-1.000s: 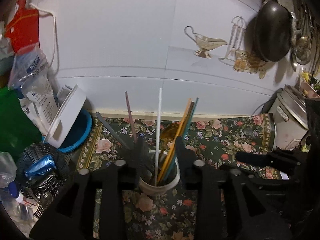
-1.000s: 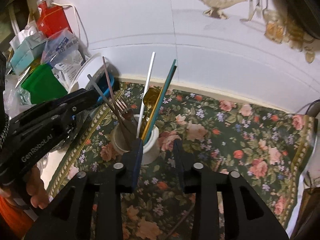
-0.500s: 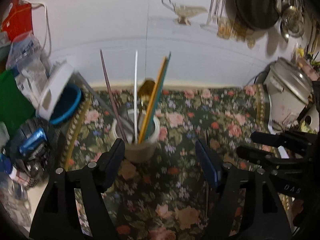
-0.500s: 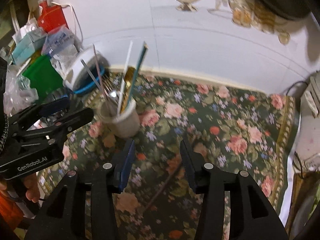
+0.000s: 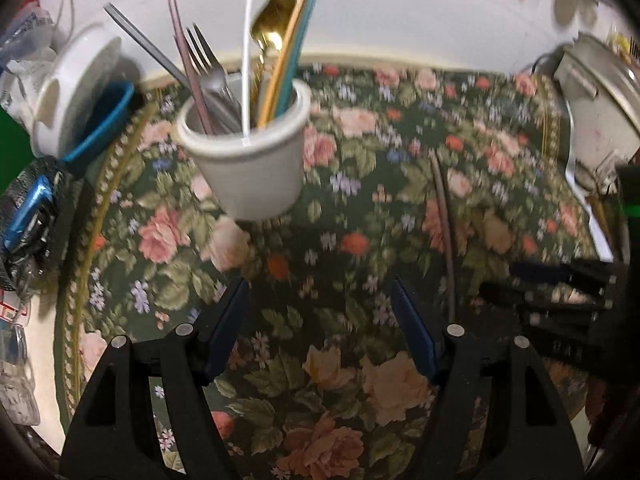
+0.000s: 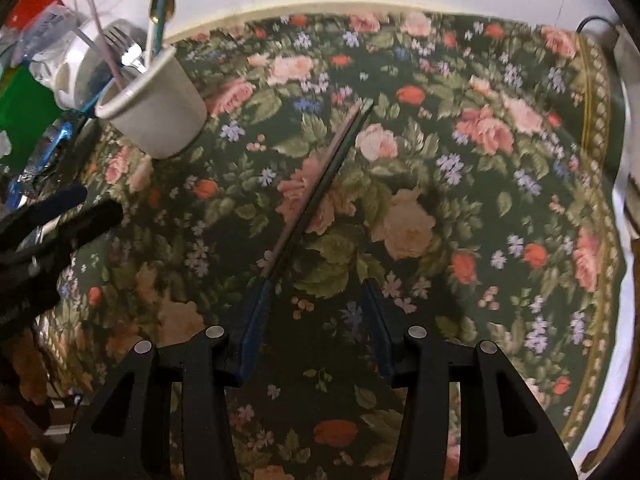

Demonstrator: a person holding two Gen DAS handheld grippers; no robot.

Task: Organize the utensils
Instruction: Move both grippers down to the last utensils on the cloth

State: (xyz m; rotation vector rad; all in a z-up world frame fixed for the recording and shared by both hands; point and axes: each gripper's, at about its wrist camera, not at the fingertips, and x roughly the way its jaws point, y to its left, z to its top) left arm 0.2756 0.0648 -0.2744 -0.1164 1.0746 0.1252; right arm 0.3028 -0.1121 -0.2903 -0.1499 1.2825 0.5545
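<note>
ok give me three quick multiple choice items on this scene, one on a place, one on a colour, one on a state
1. Where do the loose chopsticks lie?
A in the cup
B on the floral cloth
C on the wall

2. What colour is the spoon in the white cup?
A gold
B red
C black

3. How is the right gripper?
A shut on the cup
B open, holding nothing
C shut on a fork

Answers: 1 B, they lie flat on the floral cloth; 2 A, its bowl shines gold; 3 B, cloth shows between its fingers.
</note>
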